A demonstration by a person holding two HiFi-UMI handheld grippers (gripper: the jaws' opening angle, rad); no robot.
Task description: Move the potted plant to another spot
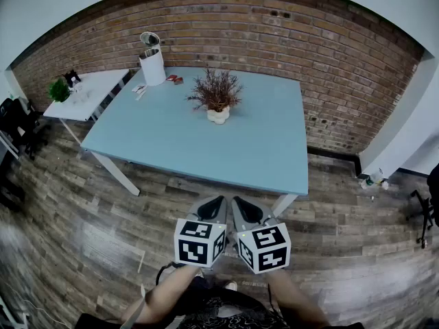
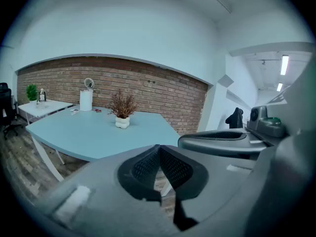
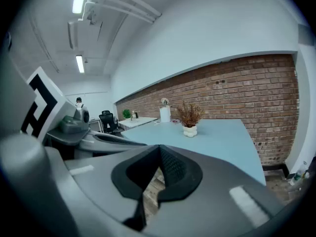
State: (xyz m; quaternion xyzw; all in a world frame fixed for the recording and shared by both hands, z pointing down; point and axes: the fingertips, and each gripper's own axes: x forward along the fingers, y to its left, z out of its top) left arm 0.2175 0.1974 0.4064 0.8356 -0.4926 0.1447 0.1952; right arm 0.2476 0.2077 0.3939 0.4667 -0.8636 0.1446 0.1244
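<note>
A potted plant (image 1: 217, 99) with dry reddish-brown twigs in a small white knobbly pot stands on the light blue table (image 1: 260, 149), toward its far side. It also shows in the left gripper view as the plant (image 2: 122, 110) and in the right gripper view as the plant (image 3: 189, 118). My left gripper (image 1: 214, 202) and right gripper (image 1: 241, 204) hang side by side over the wooden floor, short of the table's near edge. Both are shut with nothing between the jaws, and both point toward the table.
A white cylindrical canister (image 1: 152, 63) with a round mirror stands at the table's far left, small items (image 1: 174, 79) beside it. A white side table (image 1: 86, 91) at left carries a green plant (image 1: 59, 90). Black chairs (image 1: 19, 125) stand far left; a brick wall (image 1: 274, 33) runs behind.
</note>
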